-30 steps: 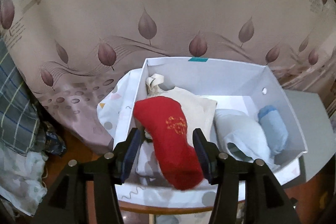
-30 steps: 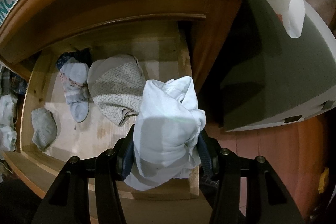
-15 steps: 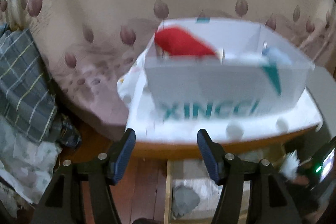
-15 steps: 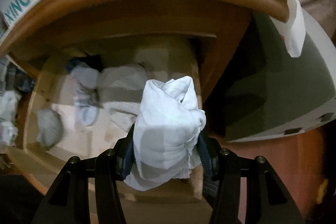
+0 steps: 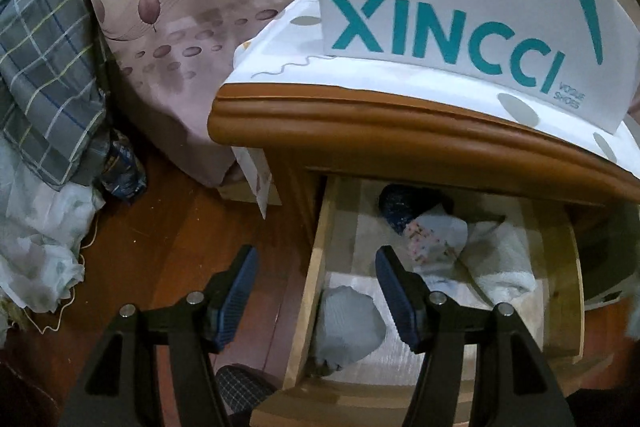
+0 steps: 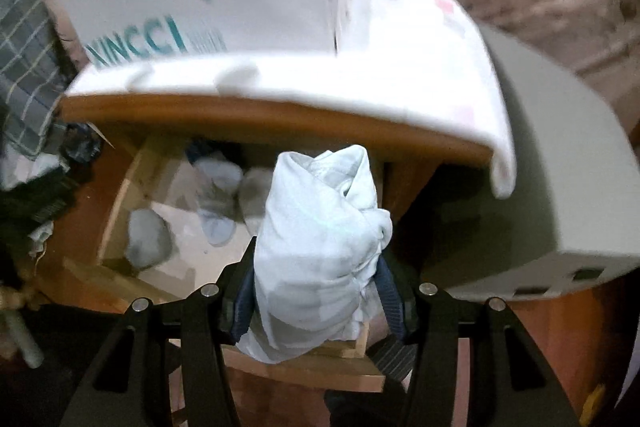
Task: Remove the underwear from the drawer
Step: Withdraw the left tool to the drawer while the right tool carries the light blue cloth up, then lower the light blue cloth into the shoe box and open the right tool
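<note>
The wooden drawer (image 5: 310, 279) stands pulled out under the nightstand top. It holds a grey bundle (image 5: 348, 323), a pale patterned piece (image 5: 438, 239), a dark blue piece (image 5: 400, 205) and a white roll (image 5: 502, 263). My left gripper (image 5: 314, 291) is open and empty, above the drawer's left wall. My right gripper (image 6: 316, 287) is shut on a rolled white underwear (image 6: 320, 251), held above the drawer's front right corner. The drawer (image 6: 120, 195) and its remaining pieces show blurred behind it.
A white XINCCI shoe box (image 5: 460, 7) stands on the nightstand top (image 5: 360, 119); it also shows in the right wrist view (image 6: 208, 7). A leaf-print bedspread (image 5: 180, 7) hangs on the left. Plaid cloth (image 5: 44, 67) and white cloth (image 5: 32, 247) lie on the wooden floor. A grey box (image 6: 560, 187) sits at the right.
My left gripper released the red underwear in the shoe box, then dropped down to the drawer, open. My right gripper rose away from the drawer with the white underwear.
</note>
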A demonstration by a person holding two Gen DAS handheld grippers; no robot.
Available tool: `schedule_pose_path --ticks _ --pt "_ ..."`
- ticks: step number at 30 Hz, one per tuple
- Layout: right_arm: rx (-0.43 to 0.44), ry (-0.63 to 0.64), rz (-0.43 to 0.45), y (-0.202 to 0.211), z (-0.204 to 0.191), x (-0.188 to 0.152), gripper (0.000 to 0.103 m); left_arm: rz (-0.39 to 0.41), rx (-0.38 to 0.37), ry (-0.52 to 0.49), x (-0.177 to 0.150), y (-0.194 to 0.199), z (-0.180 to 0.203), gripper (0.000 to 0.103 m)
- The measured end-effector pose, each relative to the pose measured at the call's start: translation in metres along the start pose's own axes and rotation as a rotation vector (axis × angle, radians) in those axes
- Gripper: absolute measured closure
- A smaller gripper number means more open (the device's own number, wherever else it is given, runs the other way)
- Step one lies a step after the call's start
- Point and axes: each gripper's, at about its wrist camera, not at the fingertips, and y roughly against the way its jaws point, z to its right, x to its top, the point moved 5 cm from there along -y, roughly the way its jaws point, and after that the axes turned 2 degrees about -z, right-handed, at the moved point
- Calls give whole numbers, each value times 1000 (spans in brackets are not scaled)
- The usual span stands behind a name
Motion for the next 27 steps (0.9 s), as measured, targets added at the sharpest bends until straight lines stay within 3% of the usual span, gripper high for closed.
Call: schedule_pose_path --ticks 8,15,22,27 --pt "1 44 136 72 -7 57 54 -24 -11 75 1 -5 -19 40" --pt "-6 41 224 107 -13 119 54 -40 22 149 2 -8 -42 40" --pt "-30 43 260 111 -24 179 54 -53 52 188 1 -10 -54 40" --pt "-53 69 240 93 -40 211 54 -68 54 194 1 -12 -57 40"
